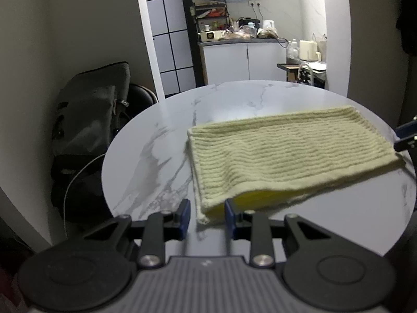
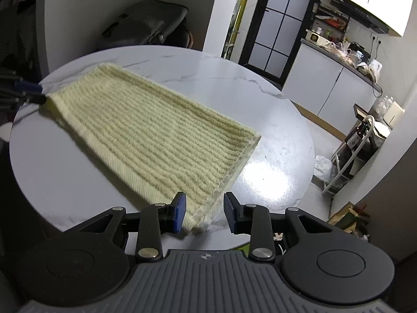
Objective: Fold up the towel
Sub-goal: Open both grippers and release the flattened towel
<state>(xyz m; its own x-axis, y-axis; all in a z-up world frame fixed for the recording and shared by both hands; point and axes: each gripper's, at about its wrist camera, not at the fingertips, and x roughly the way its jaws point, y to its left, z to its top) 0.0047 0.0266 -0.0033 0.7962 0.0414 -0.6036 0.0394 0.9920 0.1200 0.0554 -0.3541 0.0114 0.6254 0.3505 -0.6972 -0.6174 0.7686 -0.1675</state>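
A pale yellow ribbed towel (image 1: 284, 156), folded double, lies on the round white marble table (image 1: 161, 140). My left gripper (image 1: 207, 215) is open, its blue pads either side of the towel's near left corner, which sags between them. In the right wrist view the towel (image 2: 161, 135) stretches away to the left. My right gripper (image 2: 204, 212) is open around the towel's near right corner. The left gripper also shows in the right wrist view (image 2: 31, 94), at the towel's far corner. The right gripper's tip shows at the right edge of the left wrist view (image 1: 406, 137).
A dark bag (image 1: 91, 120) on a chair stands behind the table on the left. A kitchen counter (image 1: 239, 39) with clutter lies beyond a doorway. A white wire rack (image 2: 351, 154) stands on the floor to the right of the table.
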